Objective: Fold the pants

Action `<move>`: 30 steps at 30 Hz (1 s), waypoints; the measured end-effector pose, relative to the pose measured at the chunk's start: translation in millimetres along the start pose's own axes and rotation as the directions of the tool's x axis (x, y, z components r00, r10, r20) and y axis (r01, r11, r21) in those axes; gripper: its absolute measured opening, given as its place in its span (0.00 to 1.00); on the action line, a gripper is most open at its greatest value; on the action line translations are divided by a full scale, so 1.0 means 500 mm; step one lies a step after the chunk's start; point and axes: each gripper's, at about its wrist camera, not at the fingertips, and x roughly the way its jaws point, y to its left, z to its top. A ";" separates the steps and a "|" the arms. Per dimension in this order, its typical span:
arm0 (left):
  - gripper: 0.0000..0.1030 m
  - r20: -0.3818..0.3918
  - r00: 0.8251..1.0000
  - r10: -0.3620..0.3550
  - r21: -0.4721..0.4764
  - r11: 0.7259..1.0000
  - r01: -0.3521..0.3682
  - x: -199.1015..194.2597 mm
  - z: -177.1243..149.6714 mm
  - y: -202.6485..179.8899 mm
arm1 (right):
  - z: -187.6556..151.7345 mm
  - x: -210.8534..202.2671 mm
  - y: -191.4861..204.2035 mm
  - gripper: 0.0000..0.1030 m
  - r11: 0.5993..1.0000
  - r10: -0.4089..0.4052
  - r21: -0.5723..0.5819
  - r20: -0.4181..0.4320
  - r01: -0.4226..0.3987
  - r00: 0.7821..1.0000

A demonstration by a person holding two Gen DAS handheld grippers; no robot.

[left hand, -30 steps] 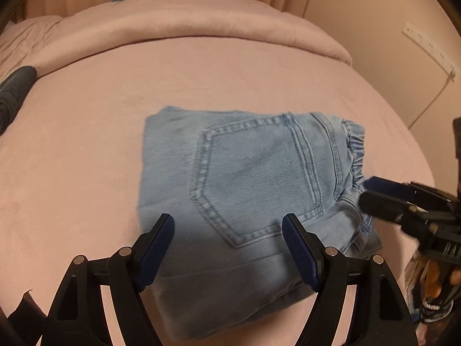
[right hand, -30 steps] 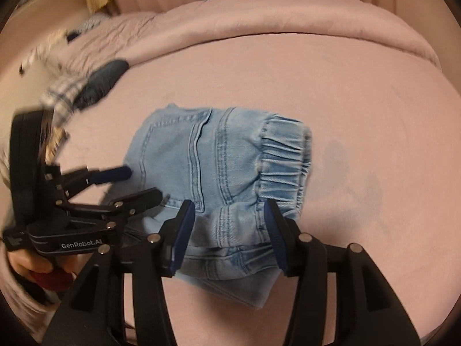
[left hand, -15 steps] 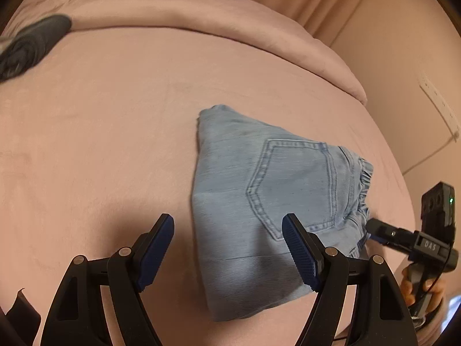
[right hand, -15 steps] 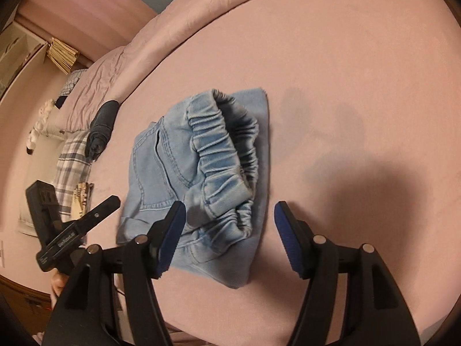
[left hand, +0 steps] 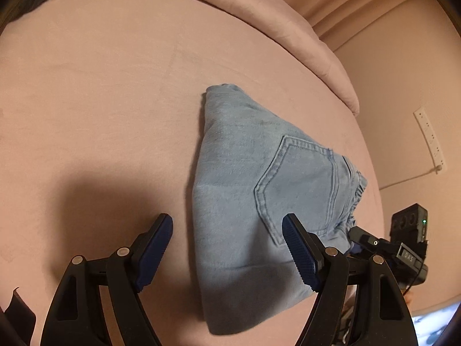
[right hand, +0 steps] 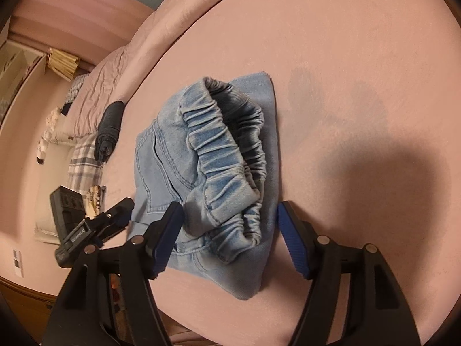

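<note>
The light blue denim pants [left hand: 259, 190] lie folded into a compact stack on the pink bed, back pocket up. In the right wrist view the pants [right hand: 219, 173] show their elastic waistband on top, facing the camera. My left gripper [left hand: 227, 248] is open and empty, held above the near edge of the pants. My right gripper [right hand: 230, 233] is open and empty, its fingers straddling the waistband end without gripping it. The right gripper also shows in the left wrist view [left hand: 360, 238], and the left gripper in the right wrist view [right hand: 121, 210].
The pink bedcover [left hand: 100, 101] spreads wide to the left of the pants. A rolled dark garment [right hand: 109, 132] and a plaid cloth [right hand: 83, 164] lie at the bed's far side. A pink wall with a white power strip [left hand: 430, 141] stands beside the bed edge.
Both grippers have pulled back and swung outward from the pants, empty. The folded pants stay put on the bed. The views have tilted.
</note>
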 end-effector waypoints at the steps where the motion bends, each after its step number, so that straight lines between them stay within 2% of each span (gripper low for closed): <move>1: 0.75 -0.004 1.000 -0.008 -0.002 1.000 0.008 0.007 0.006 0.002 | 0.004 0.005 0.001 0.69 1.000 0.006 0.008 -0.004 -0.006 1.000; 11: 0.75 -0.020 0.996 -0.090 -0.018 0.996 0.090 0.040 0.030 0.010 | 0.042 0.047 0.023 0.85 1.000 0.000 0.002 -0.030 0.001 1.000; 13: 0.75 -0.024 0.995 -0.097 0.002 0.995 0.097 0.044 0.028 0.004 | 0.049 0.053 0.025 0.89 1.000 0.014 -0.004 -0.034 -0.014 0.999; 17: 0.75 -0.038 0.995 -0.092 0.061 0.994 0.094 0.056 0.027 -0.017 | 0.056 0.066 0.040 0.89 0.999 -0.001 -0.048 -0.031 0.000 1.000; 18: 0.73 -0.036 0.996 -0.088 0.063 0.994 0.090 0.055 0.026 -0.016 | 0.056 0.069 0.045 0.87 0.998 -0.011 -0.062 -0.030 0.009 0.999; 19: 0.67 -0.030 0.996 -0.086 0.054 0.995 0.087 0.053 0.026 -0.014 | 0.055 0.070 0.052 0.85 0.996 -0.027 -0.080 -0.023 0.025 0.999; 20: 0.57 -0.027 0.996 -0.081 0.048 0.995 0.082 0.054 0.029 -0.012 | 0.053 0.070 0.057 0.78 0.994 -0.047 -0.101 -0.016 0.045 0.999; 22: 0.48 -0.026 0.998 -0.061 0.055 0.997 0.062 0.053 0.026 -0.008 | 0.053 0.068 0.056 0.69 0.993 -0.054 -0.108 -0.004 0.053 0.999; 26: 0.43 -0.013 0.999 -0.036 0.061 0.997 0.037 0.048 0.021 -0.013 | 0.052 0.060 0.042 0.60 0.995 -0.037 -0.088 0.014 0.038 0.999; 30: 0.36 0.025 1.000 0.012 0.118 0.993 -0.015 0.038 0.013 -0.044 | 0.048 0.051 0.061 0.52 0.991 -0.057 -0.115 0.046 0.062 0.997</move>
